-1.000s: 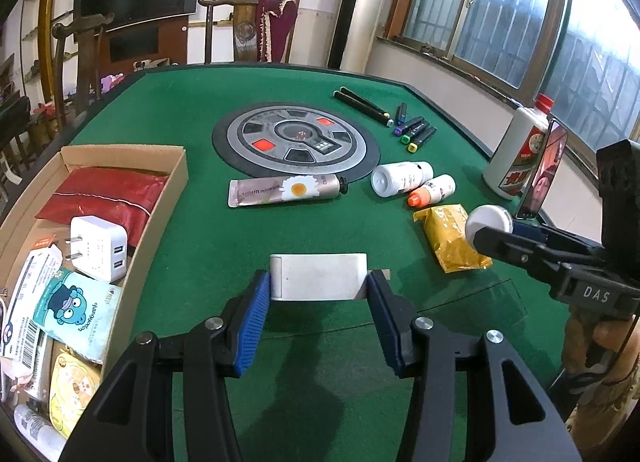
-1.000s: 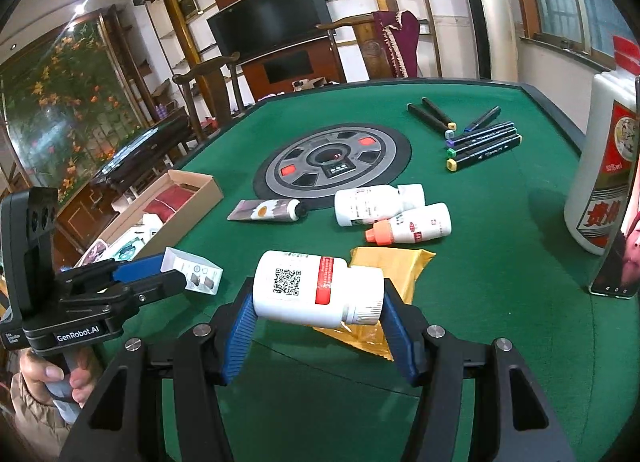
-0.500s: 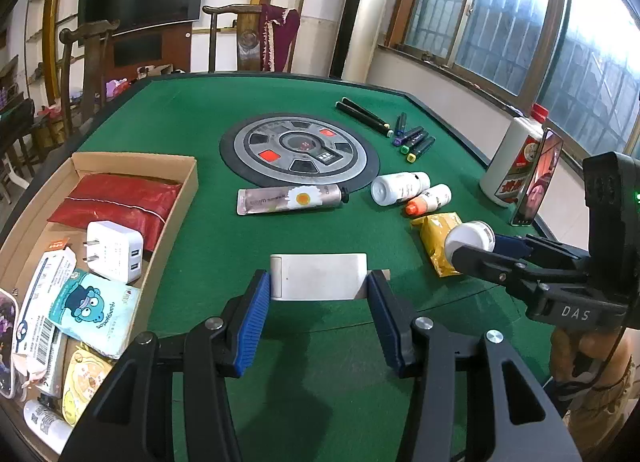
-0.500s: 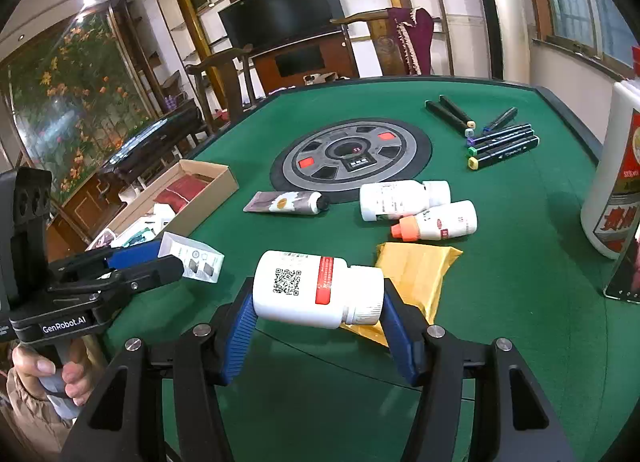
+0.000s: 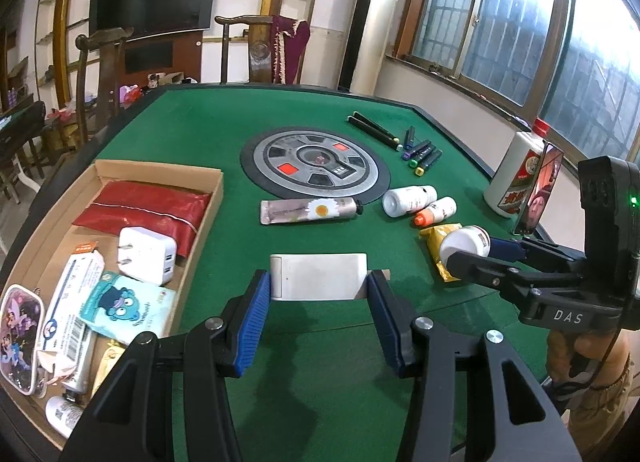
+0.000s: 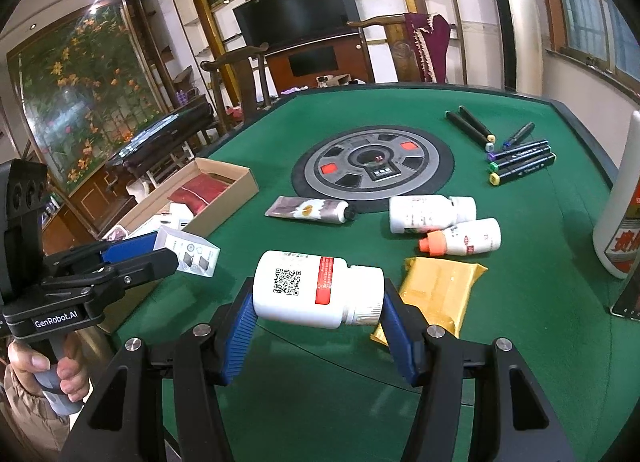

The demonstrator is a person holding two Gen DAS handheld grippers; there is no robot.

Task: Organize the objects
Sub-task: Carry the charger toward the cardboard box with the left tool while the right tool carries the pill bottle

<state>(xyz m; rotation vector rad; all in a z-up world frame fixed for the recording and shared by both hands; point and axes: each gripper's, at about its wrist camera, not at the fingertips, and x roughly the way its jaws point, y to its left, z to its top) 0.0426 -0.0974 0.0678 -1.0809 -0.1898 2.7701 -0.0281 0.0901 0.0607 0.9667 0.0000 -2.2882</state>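
Note:
My left gripper (image 5: 319, 288) is shut on a small white box (image 5: 318, 276), held above the green table just right of the cardboard box (image 5: 200, 218). It also shows in the right wrist view (image 6: 160, 250) with the white box (image 6: 188, 252). My right gripper (image 6: 319, 304) is shut on a white pill bottle (image 6: 316, 288) with a QR code and red stripe, held above the table. It shows at the right of the left wrist view (image 5: 480, 250), bottle (image 5: 464, 242) end-on.
The cardboard box holds a red pouch (image 5: 140, 208), a white charger (image 5: 146, 254) and several packets. On the table lie a tube (image 5: 310, 211), two small bottles (image 5: 408, 200), a yellow packet (image 6: 436, 294), markers (image 5: 420, 152), a liquor bottle (image 5: 516, 178) and a phone (image 5: 538, 190).
Both grippers have drifted back and left with their objects still held. The right gripper with the bottle has come closer to the left one.

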